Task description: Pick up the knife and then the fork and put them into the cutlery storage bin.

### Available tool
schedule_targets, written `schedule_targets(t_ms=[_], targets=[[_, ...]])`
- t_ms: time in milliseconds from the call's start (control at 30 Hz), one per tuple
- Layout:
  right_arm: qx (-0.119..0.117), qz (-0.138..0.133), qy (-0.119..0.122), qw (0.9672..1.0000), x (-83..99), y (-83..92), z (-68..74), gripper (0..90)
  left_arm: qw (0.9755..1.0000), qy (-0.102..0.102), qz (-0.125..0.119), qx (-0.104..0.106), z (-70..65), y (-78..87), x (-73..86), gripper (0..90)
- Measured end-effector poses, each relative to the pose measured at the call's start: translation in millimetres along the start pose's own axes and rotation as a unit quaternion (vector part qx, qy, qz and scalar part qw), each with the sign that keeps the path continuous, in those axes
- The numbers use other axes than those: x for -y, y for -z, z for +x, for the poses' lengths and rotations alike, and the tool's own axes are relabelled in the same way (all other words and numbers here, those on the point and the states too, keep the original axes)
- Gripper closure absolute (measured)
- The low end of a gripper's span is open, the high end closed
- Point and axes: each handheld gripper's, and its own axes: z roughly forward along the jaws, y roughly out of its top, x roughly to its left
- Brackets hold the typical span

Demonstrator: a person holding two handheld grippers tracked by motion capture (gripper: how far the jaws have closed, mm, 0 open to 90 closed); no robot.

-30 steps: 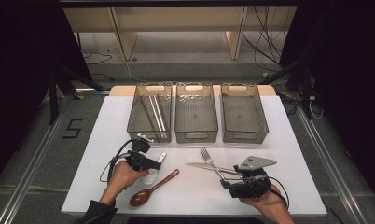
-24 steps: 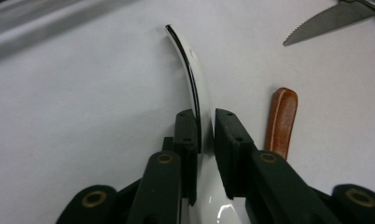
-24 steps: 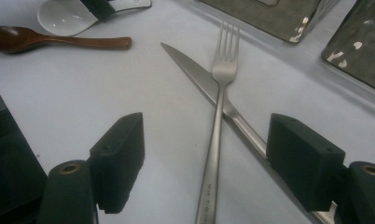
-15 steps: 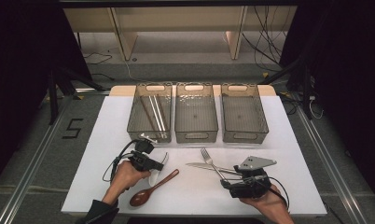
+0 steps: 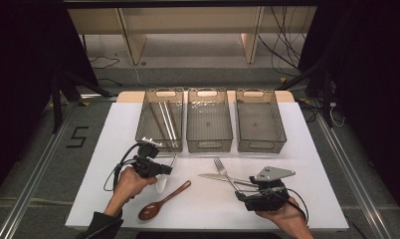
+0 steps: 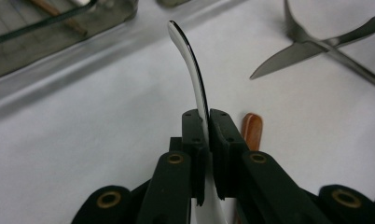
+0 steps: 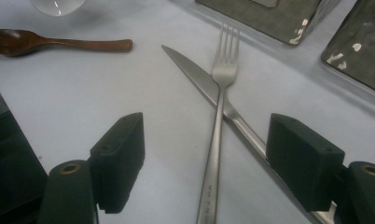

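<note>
Tabletop (image 5: 98,164) first: a broad white rectangular surface, with three clear smoky plastic bins in a row along its far half. The left bin (image 5: 159,121) holds a few long thin sticks; the middle bin (image 5: 209,121) and the right bin (image 5: 260,121) lie just beside it.

My left forearm comes in from the near edge at a slant, hand wrapped round the body of my left hand-held gripper (image 5: 163,172), which points level toward the middle of the tabletop. Its jaws have just been closing and now pinch the white curved ceramic spoon (image 6: 191,70) by its handle, pads pressed on either side. The spoon stands on edge in the grip, a thin glossy white blade with a dark rim, arching forward and ending near the left bin's front wall.

My right hand sits low at the near edge, holding my right hand-held gripper (image 7: 213,163) level, jaws spread wide with nothing pressed between them.

Between those open jaws a silver metal fork (image 7: 221,93) lies crossed over a silver metal table knife (image 7: 190,70). A brown wooden spoon (image 5: 163,201) rests flat near my left hand.
</note>
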Motion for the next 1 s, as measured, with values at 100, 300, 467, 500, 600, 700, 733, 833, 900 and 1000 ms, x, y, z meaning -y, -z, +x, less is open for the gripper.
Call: schedule_targets(t_ms=[100, 300, 467, 500, 600, 700, 733, 833, 900, 1000], targets=[[-0.001, 0.0, 0.0, 1.0, -0.1, -0.4, 0.3, 28.9, 1.0, -0.004, -0.007, 0.002, -2.9, 3.5, -3.2, 84.8], [0.0, -0.002, 0.0, 1.0, -0.3, -0.3, 0.3, 28.9, 0.9992, -0.011, -0.036, 0.012, -10.8, 11.6, -14.5, 84.7], [-0.001, -0.005, -0.001, 1.0, -0.6, 0.5, 0.3, 28.9, 0.998, -0.018, -0.058, 0.018, -15.9, 16.2, -27.5, 84.7], [-0.001, -0.005, -0.001, 1.0, -0.6, 0.5, 0.2, 28.9, 0.998, -0.018, -0.058, 0.018, -15.9, 16.2, -27.5, 84.7], [-0.001, -0.007, -0.001, 1.0, -0.6, 1.0, 0.2, 29.0, 0.9971, -0.021, -0.07, 0.021, -18.1, 17.4, -38.5, 84.7], [-0.001, -0.007, 0.0, 1.0, -0.7, 1.5, 0.0, 28.9, 0.9965, -0.022, -0.077, 0.023, -19.4, 18.1, -44.1, 84.7], [0.0, -0.008, 0.0, 1.0, -0.6, 1.4, -0.1, 28.9, 0.9958, -0.022, -0.086, 0.024, -19.5, 18.9, -50.0, 84.6], [-0.001, -0.008, -0.001, 1.0, -0.6, 1.7, -0.3, 29.0, 0.995, -0.019, -0.095, 0.025, -19.4, 18.8, -56.2, 84.6], [-0.001, -0.008, -0.001, 1.0, -0.6, 1.7, -0.3, 28.9, 0.9946, -0.021, -0.098, 0.024, -19.8, 18.1, -63.0, 84.6], [0.0, -0.008, 0.0, 1.0, -0.6, 1.5, -0.1, 28.9, 0.9941, -0.023, -0.104, 0.02, -20.8, 14.4, -77.3, 84.6]])
